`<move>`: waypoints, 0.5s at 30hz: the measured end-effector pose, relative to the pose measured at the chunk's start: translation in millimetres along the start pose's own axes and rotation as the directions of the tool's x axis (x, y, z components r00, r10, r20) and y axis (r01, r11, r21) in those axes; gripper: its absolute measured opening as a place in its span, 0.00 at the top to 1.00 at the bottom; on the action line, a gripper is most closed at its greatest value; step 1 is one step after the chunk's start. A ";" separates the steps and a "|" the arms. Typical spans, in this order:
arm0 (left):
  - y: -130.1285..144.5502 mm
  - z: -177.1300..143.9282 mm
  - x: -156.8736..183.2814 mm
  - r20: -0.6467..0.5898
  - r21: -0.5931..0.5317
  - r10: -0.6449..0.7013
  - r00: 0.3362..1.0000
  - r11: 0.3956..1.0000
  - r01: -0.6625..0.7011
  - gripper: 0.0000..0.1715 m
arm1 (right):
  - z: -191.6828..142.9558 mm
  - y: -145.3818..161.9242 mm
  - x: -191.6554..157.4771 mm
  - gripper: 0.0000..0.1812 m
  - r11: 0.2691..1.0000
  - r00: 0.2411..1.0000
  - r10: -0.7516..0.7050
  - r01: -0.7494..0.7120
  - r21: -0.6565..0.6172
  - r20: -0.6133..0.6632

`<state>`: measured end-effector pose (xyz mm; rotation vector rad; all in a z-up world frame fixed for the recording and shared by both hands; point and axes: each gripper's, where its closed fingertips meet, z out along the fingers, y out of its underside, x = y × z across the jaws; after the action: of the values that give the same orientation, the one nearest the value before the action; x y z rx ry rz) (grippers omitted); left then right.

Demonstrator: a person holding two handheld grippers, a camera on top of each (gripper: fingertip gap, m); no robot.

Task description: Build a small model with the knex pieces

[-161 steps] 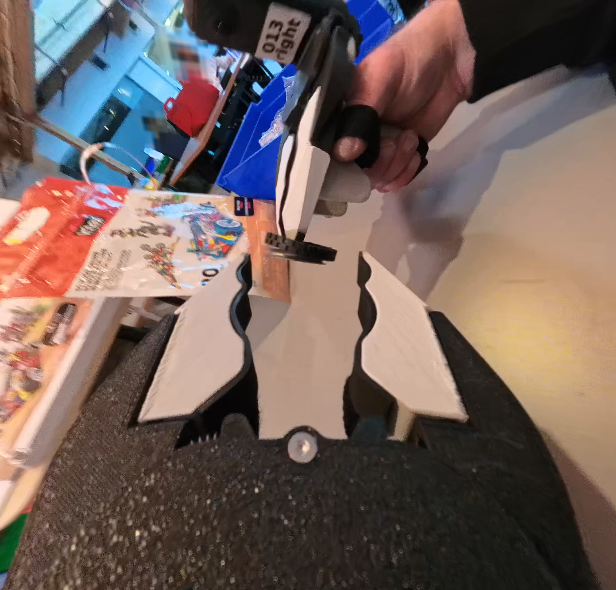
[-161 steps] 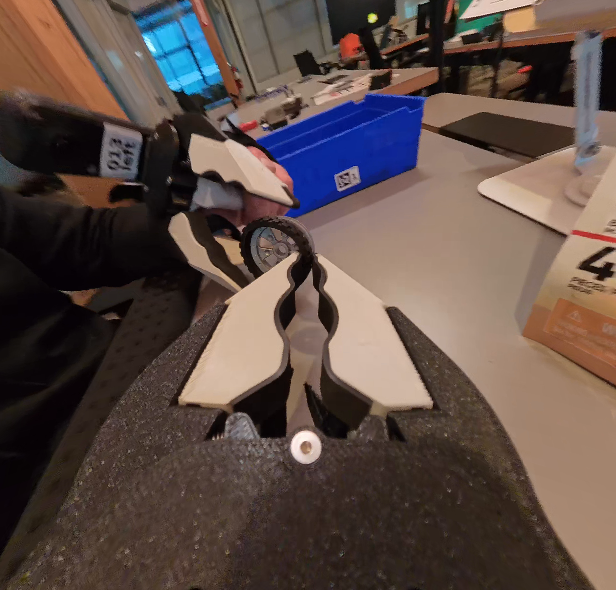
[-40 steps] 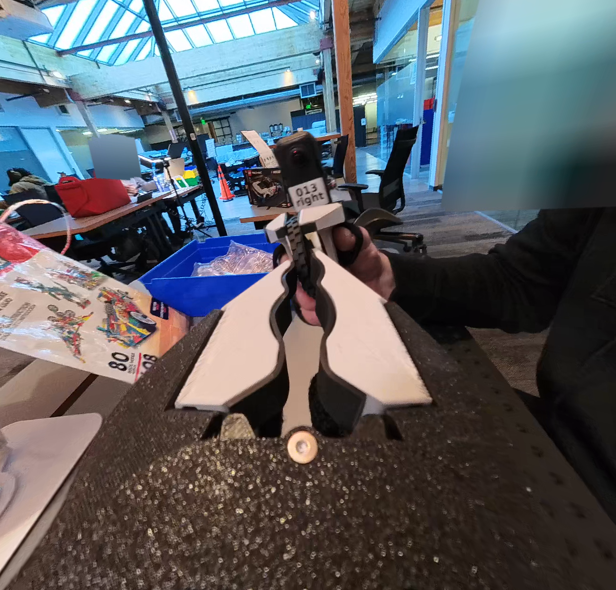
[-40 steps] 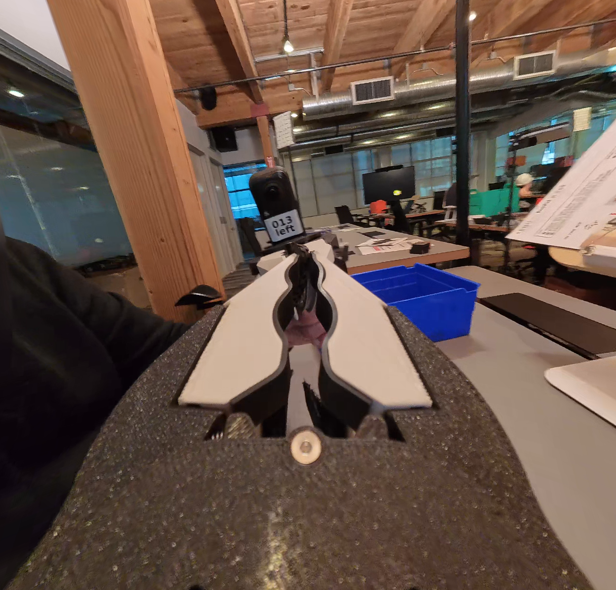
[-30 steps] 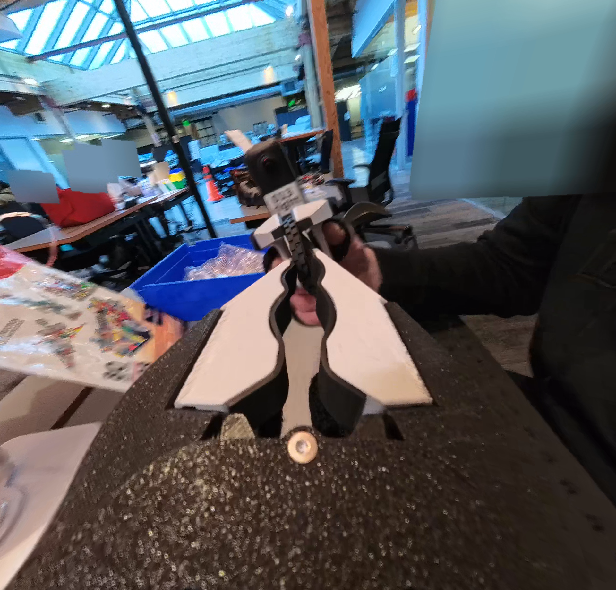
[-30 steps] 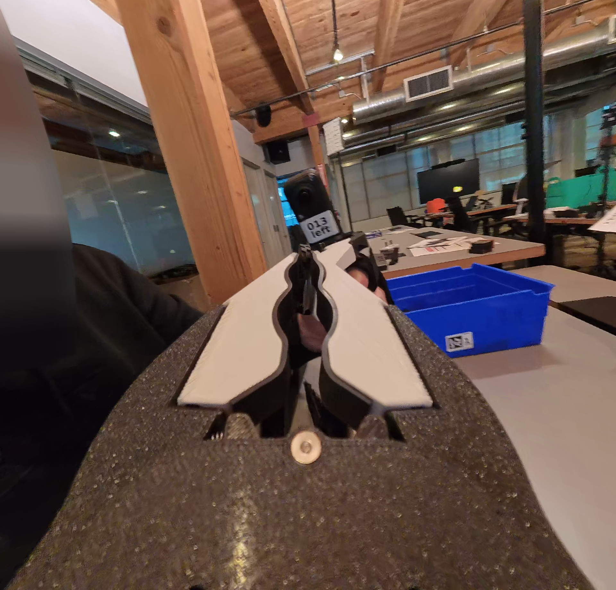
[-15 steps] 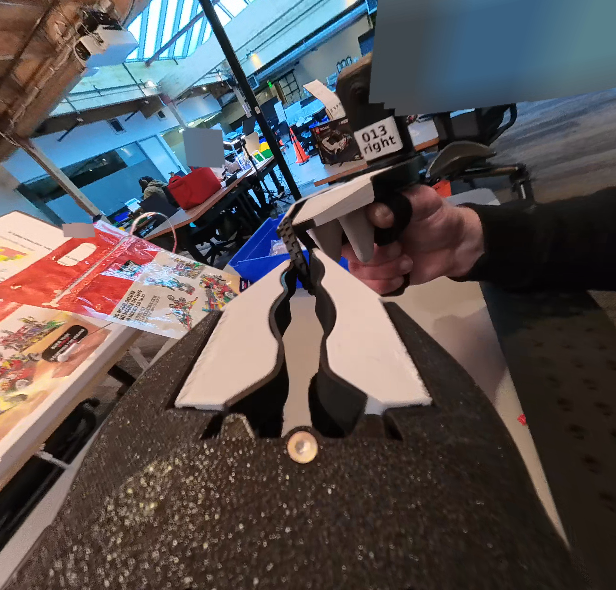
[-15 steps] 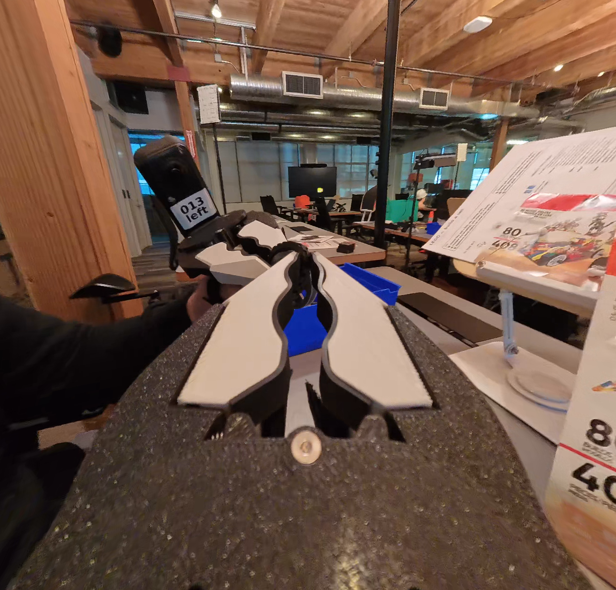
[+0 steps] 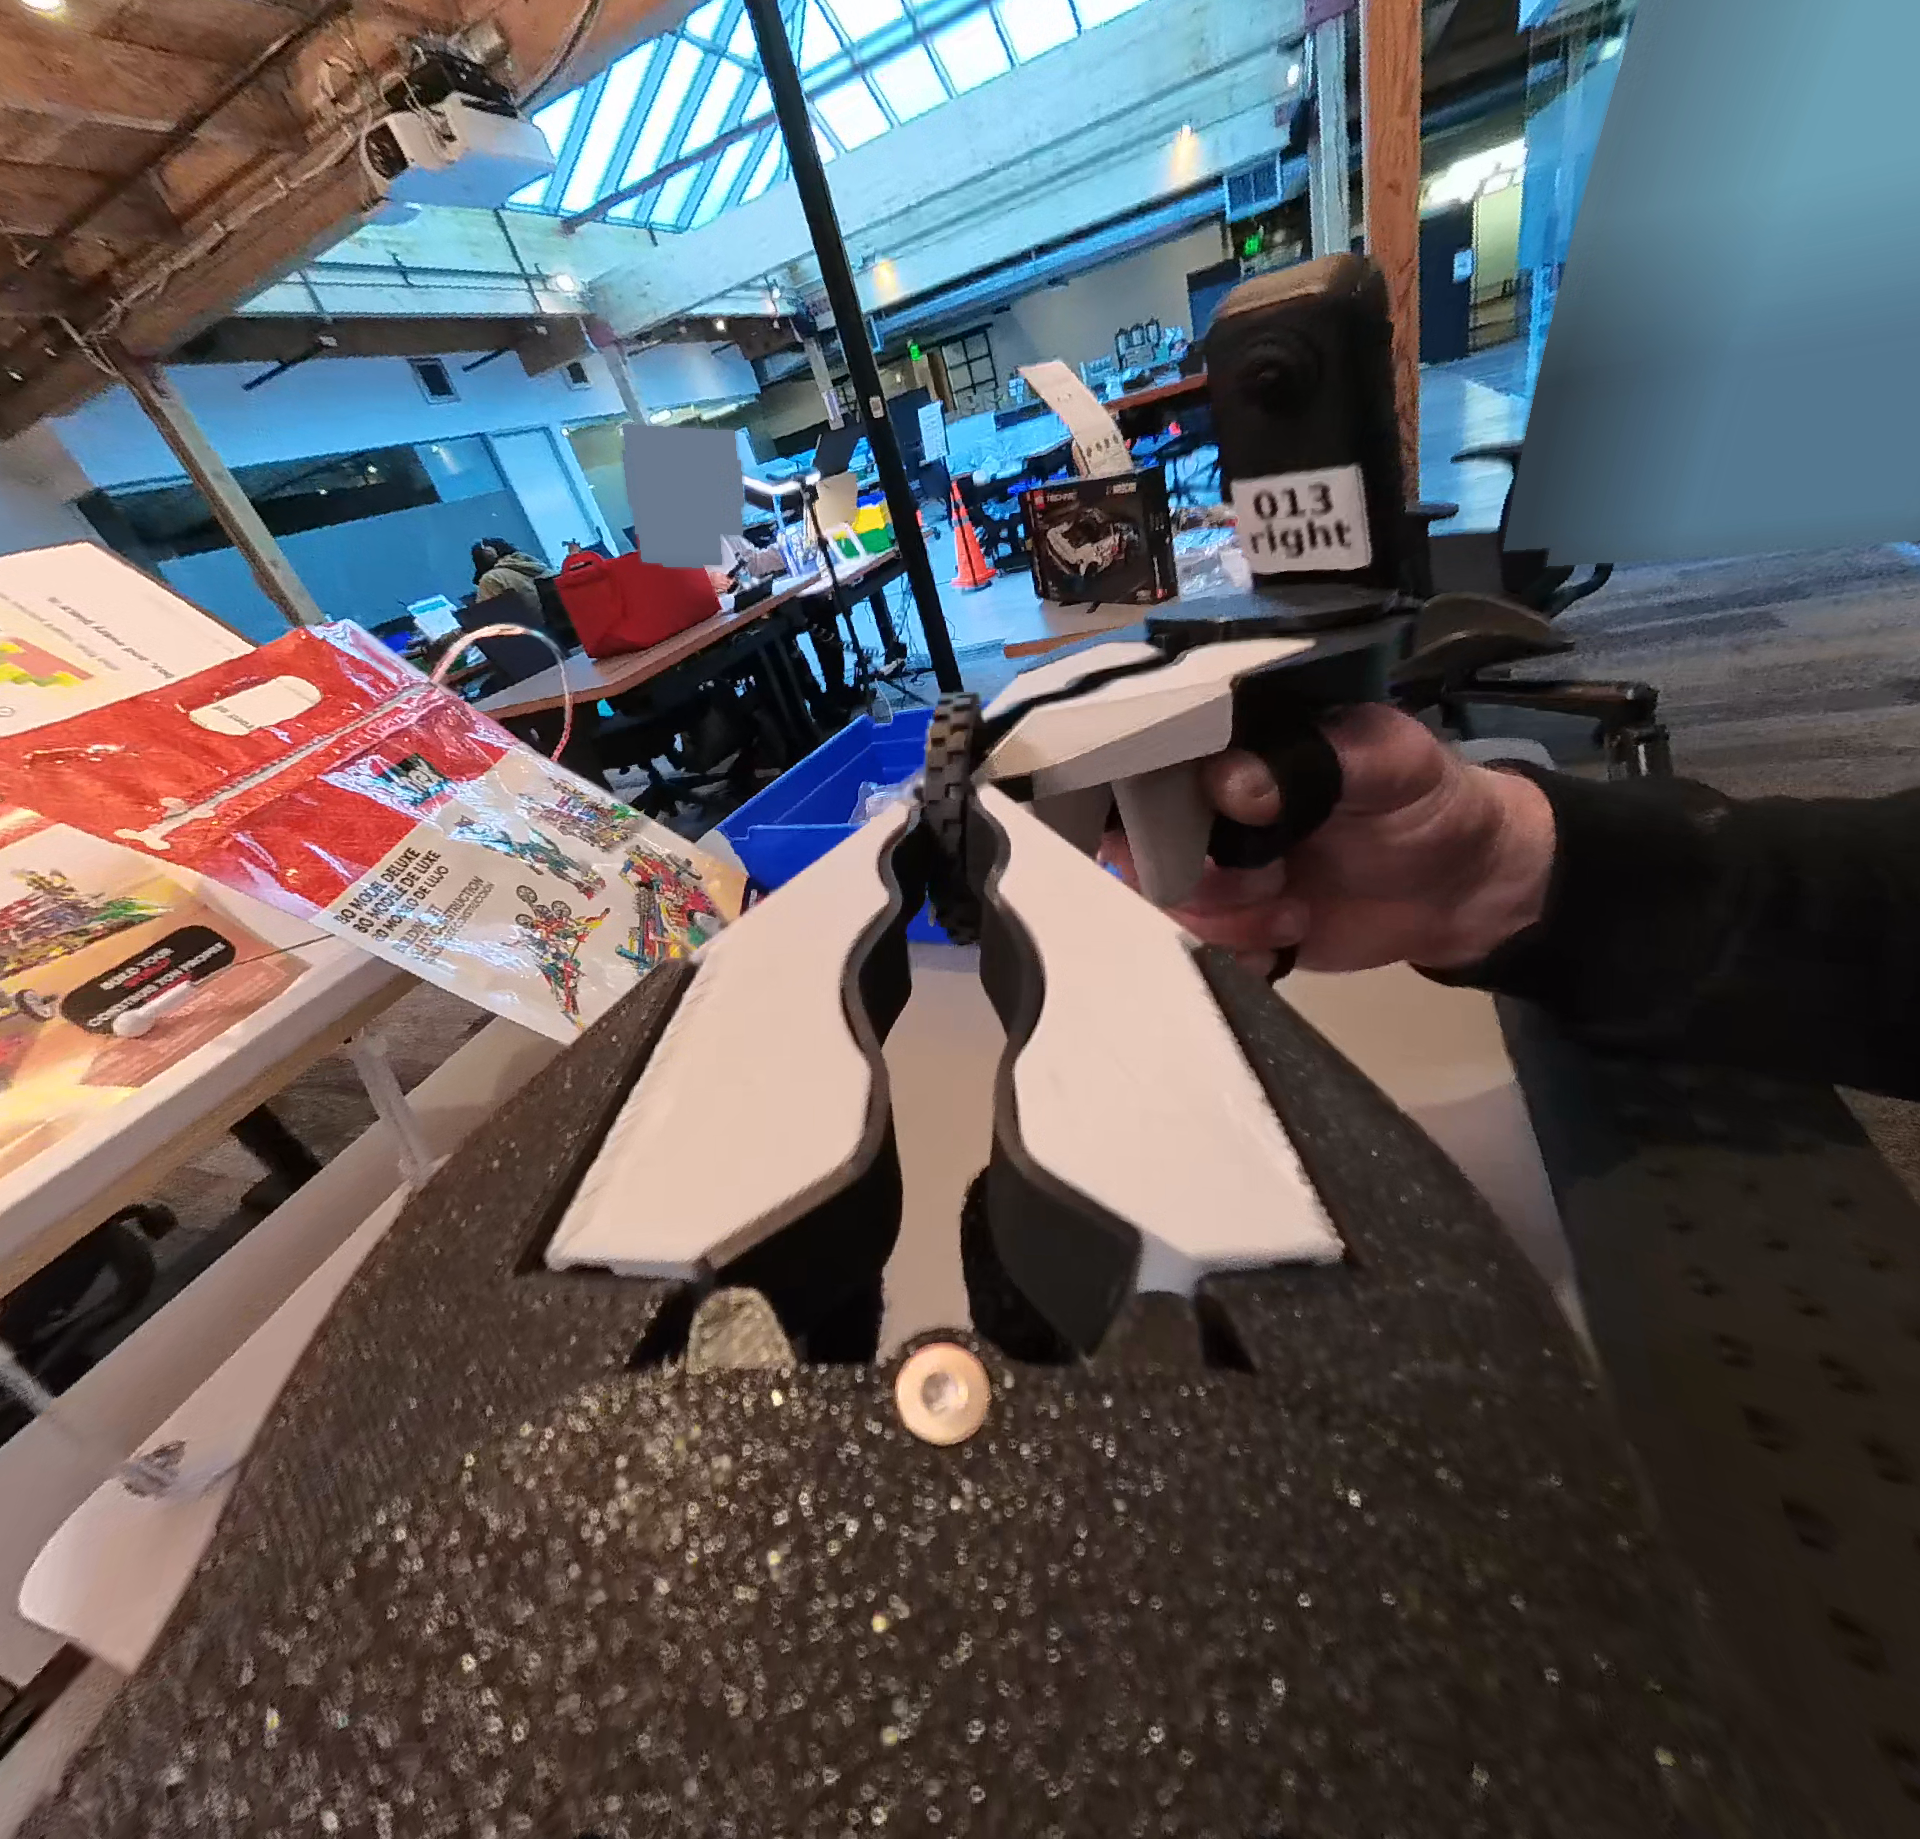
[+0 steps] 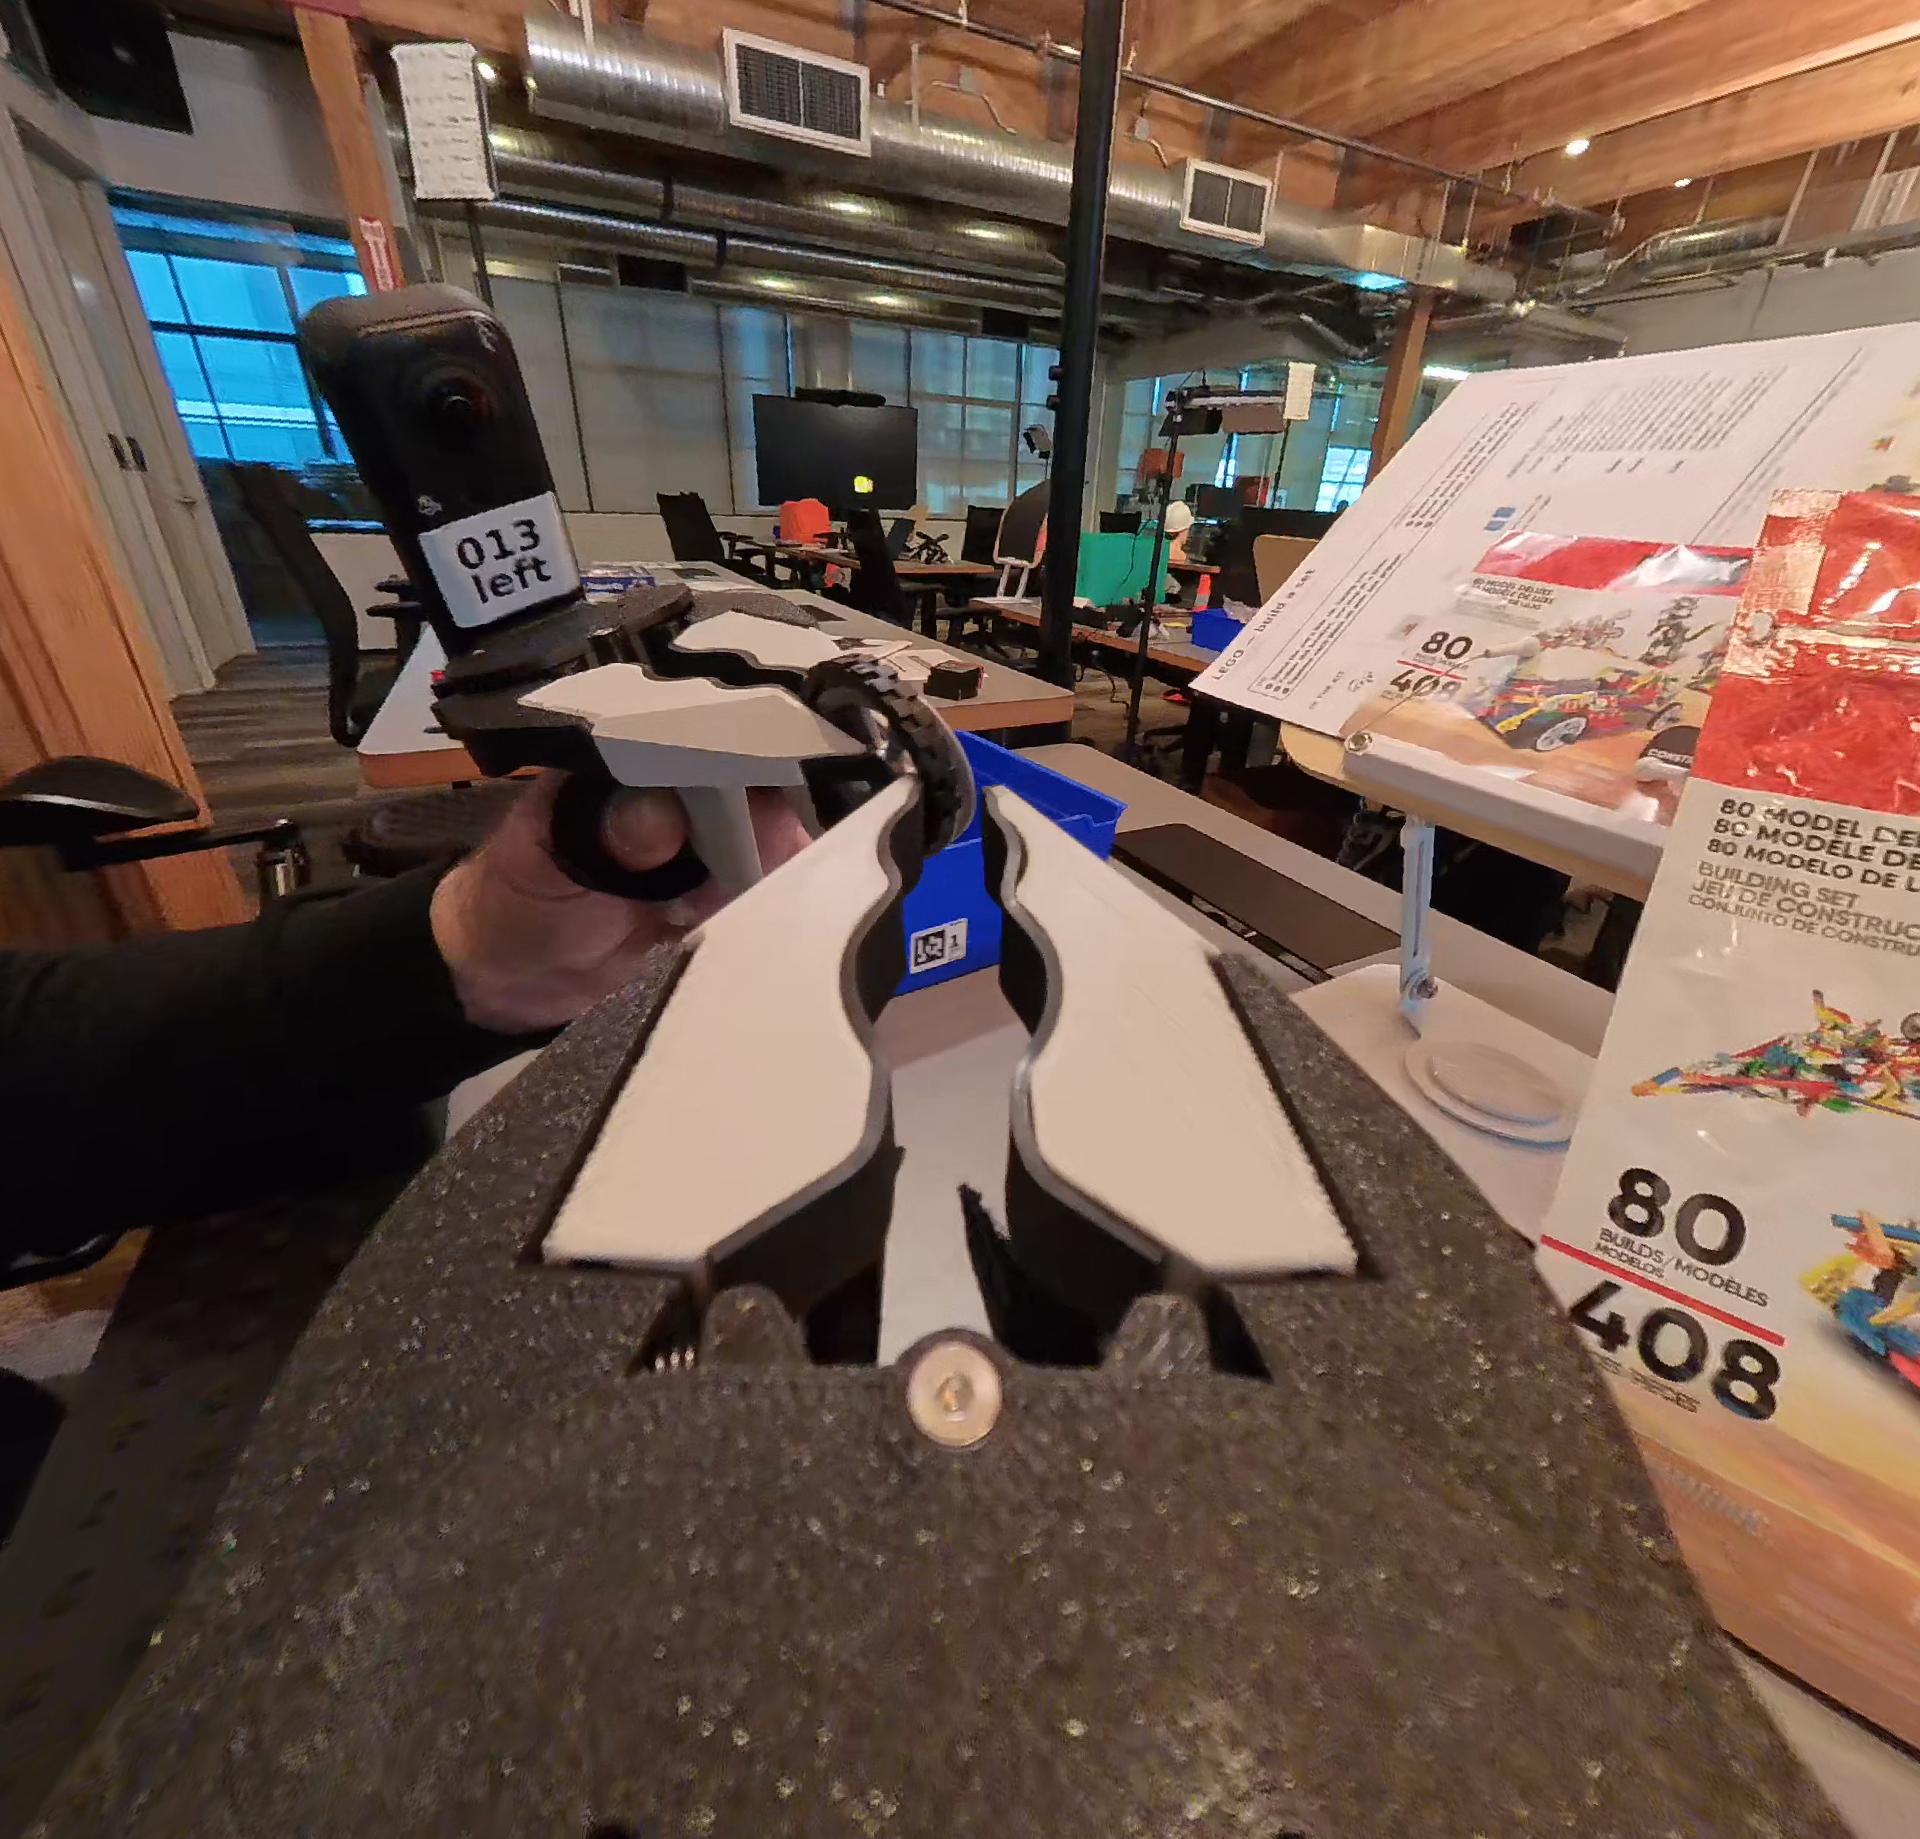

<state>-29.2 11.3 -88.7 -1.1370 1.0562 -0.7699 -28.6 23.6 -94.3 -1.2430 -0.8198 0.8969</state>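
A small black toy wheel with a treaded tyre [image 9: 951, 750] is held up in the air between the two grippers. My left gripper [image 9: 949, 813] is shut on it across its width, tread edge-on to the camera. My right gripper [image 9: 997, 735] comes in from the right, its tips against the wheel's upper part. In the right wrist view the wheel [image 10: 883, 719] is tilted, and its lower edge sits between the nearly closed fingertips of my right gripper [image 10: 954, 802]. The left gripper [image 10: 847, 698] reaches in from the left, held by a hand in a dark sleeve.
A blue bin [image 10: 1039, 813] stands on the grey table [image 9: 1382, 1031] behind the grippers. A building-set box [image 10: 1766, 1062] stands close on the right. An instruction sheet on a stand [image 10: 1558, 501] and a red-and-clear bag [image 9: 364, 813] lie beyond it. The tips of both grippers are at nearly the same place.
About five seconds ago my left gripper was open and only the right held the wheel; now both grip it. In the last second both grippers turned from head-on to side-on, toward the box.
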 end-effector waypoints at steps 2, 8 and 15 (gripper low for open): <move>-4.0 -0.2 0.2 -0.006 0.026 -0.029 1.000 0.999 0.029 0.98 | -0.5 -2.9 -1.5 0.96 0.999 0.999 -0.030 0.030 0.010 -0.013; -17.3 -1.3 7.9 -0.091 0.099 -0.134 0.987 0.985 0.143 0.98 | -7.0 -15.5 -9.7 0.98 0.995 0.994 0.047 -0.055 0.082 0.095; -33.4 -5.3 17.6 -0.251 0.189 -0.286 0.925 0.922 0.336 0.97 | -13.5 -28.6 -20.5 0.99 0.970 0.957 0.138 -0.182 0.159 0.254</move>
<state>-27.4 -15.4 -61.5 -1.0489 0.9452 -1.2646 -22.1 -3.3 -68.6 -1.0640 -0.8152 1.2457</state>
